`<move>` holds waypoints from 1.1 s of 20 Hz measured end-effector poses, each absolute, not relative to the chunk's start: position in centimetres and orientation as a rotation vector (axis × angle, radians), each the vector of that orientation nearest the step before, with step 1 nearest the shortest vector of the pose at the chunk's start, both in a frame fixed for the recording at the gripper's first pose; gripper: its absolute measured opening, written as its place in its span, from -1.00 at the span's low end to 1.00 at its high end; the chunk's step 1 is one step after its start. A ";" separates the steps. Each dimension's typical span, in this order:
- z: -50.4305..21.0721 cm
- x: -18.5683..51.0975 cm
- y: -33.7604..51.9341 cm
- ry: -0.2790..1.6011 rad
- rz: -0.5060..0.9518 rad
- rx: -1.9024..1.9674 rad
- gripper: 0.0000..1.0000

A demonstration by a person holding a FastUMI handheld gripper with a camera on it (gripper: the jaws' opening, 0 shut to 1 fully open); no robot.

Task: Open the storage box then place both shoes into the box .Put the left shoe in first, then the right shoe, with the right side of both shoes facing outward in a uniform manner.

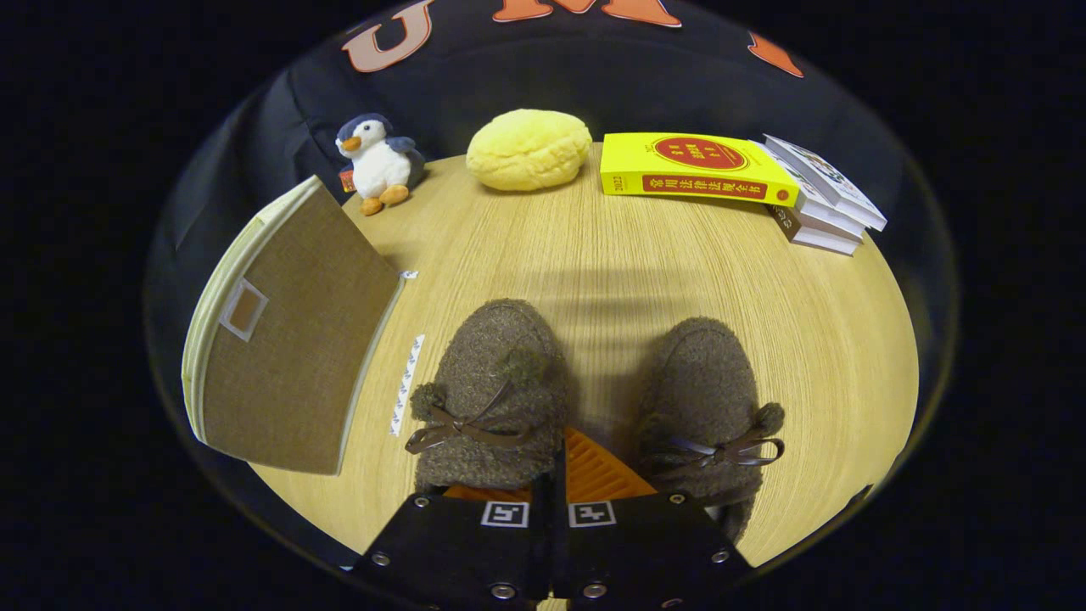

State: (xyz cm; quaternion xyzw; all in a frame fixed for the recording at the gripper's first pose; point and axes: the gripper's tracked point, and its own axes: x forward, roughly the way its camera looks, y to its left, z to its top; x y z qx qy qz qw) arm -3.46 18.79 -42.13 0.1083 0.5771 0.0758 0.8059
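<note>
Gripper (556, 475) fingers sat pressed together, pinching nothing, low between two fuzzy brown slippers with ribbon bows: left shoe (492, 390) and right shoe (708, 407), toes pointing far, apparently staged as a pair. Lidded tan fabric storage box (288, 339) stood closed at the left, so opening it likely came first.

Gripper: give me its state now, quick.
Tool: fingers shut together, holding nothing, poised between the two shoes, left shoe and right shoe. Box still closed.
</note>
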 end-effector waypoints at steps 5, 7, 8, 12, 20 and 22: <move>-35.8 -0.9 21.2 1.155 0.211 0.285 -0.95; -33.4 0.1 22.2 1.121 0.235 0.296 -0.94; -32.3 0.5 22.7 1.107 0.244 0.300 -0.94; -28.6 1.8 24.4 1.072 0.263 0.310 -0.95; -22.9 4.3 30.3 1.048 0.282 0.356 -0.95; -22.3 4.8 32.6 1.054 0.291 0.365 -0.95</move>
